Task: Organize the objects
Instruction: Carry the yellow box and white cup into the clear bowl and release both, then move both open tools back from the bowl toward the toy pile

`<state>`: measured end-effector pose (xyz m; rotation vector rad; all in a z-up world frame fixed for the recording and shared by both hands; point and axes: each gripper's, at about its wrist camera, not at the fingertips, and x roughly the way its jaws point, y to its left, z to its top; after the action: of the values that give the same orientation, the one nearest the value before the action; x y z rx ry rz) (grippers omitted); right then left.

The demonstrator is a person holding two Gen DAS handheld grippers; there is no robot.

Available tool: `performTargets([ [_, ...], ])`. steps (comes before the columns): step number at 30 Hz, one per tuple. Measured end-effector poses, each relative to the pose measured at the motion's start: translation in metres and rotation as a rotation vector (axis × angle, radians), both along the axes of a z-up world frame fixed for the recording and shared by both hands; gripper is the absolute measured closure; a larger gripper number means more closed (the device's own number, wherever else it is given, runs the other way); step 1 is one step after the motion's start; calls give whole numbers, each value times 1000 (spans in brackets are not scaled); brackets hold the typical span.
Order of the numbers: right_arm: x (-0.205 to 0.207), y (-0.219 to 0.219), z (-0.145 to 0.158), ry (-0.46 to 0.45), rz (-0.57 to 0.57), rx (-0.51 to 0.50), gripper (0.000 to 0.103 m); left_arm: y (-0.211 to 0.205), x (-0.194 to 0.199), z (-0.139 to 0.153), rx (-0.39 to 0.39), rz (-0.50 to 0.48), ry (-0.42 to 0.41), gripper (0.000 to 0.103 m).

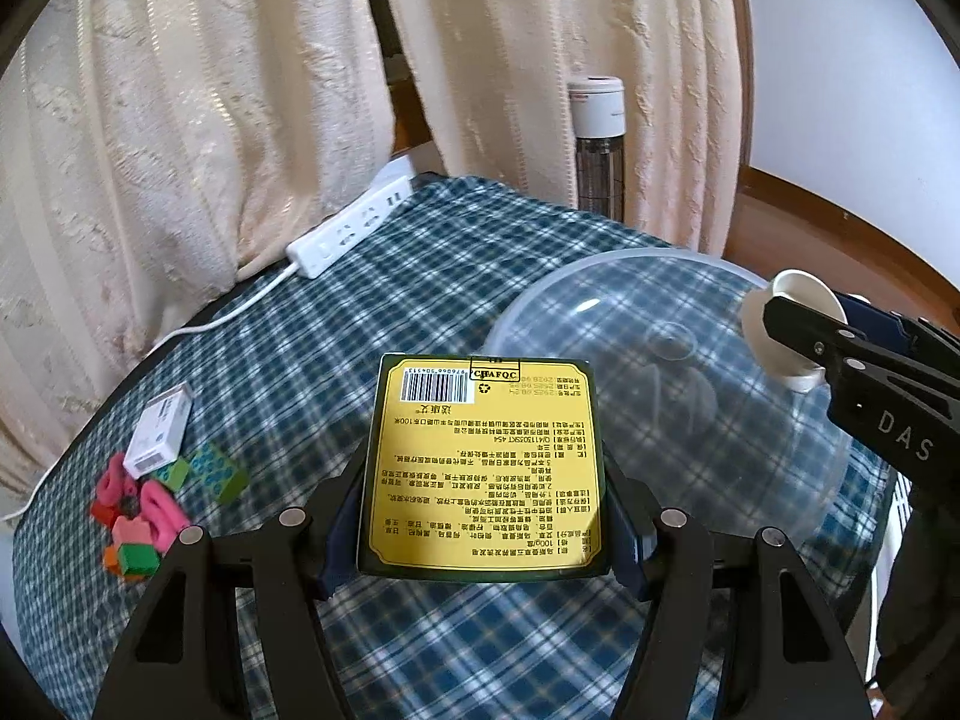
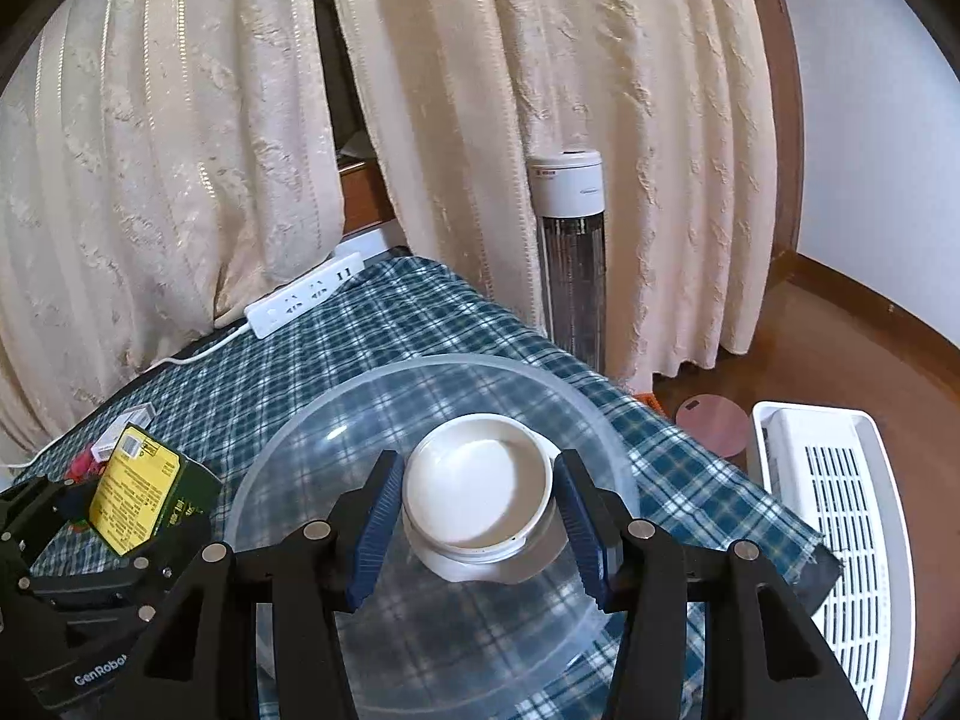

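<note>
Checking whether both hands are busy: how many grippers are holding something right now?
2: the left gripper clamps the yellow-labelled box; the right gripper clamps the white cup over the clear bowl.

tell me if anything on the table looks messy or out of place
Yes: at the table's left edge, small coloured blocks lie in a loose jumble, with a white carton lying partly on the heap. The clear plastic bowl sits mouth-down on the checked cloth. Nothing looks spilled or broken.
</note>
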<state>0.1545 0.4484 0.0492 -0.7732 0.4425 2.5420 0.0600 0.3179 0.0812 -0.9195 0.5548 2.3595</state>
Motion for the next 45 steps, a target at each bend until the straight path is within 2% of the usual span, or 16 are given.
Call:
performTargets([
  [10, 3, 7, 2, 16, -23, -10, 48, 15, 1, 1, 15, -40, -9, 34],
  [11, 3, 9, 2, 20, -27, -20, 46, 16, 1, 1, 18, -48, -17, 33],
  [13, 4, 11, 3, 31, -33, -37, 39, 17, 1, 1, 23, -57, -25, 23],
  [14, 4, 11, 3, 34, -38, -38, 36, 17, 2, 1, 24, -56, -20, 23],
  [17, 4, 10, 4, 37, -44, -38, 34, 15, 2, 1, 25, -51, -12, 23],
  [31, -1, -6, 9, 25, -33, -28, 34, -16, -7, 7, 28, 54, 30, 22],
  [45, -22, -47, 17, 14, 45, 4, 34, -70, -17, 14, 56, 175, 49, 22],
])
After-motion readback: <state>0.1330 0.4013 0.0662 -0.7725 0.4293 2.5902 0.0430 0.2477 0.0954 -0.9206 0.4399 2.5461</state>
